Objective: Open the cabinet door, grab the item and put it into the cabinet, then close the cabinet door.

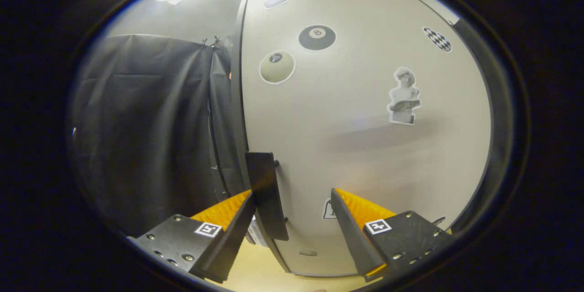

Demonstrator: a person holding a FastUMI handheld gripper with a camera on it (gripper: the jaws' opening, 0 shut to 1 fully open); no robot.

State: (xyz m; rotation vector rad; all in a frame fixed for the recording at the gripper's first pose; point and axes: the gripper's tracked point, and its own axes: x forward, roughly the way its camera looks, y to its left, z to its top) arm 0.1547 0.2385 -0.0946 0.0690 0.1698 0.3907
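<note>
In the gripper view the cabinet door [365,146] stands closed, pale and flat, just ahead of the fingers. An eight-ball sticker [317,37] on it bears a readable "8"; beside that sits a pale ball sticker [277,67] whose numeral is too blurred to read, and further along the door are a checkered sticker [437,39] and a bust sticker [404,96]. The gripper [292,203] is spread wide, one finger touching or just beside the dark handle [267,196] at the door's edge, pinching nothing. The item cannot be made out.
</note>
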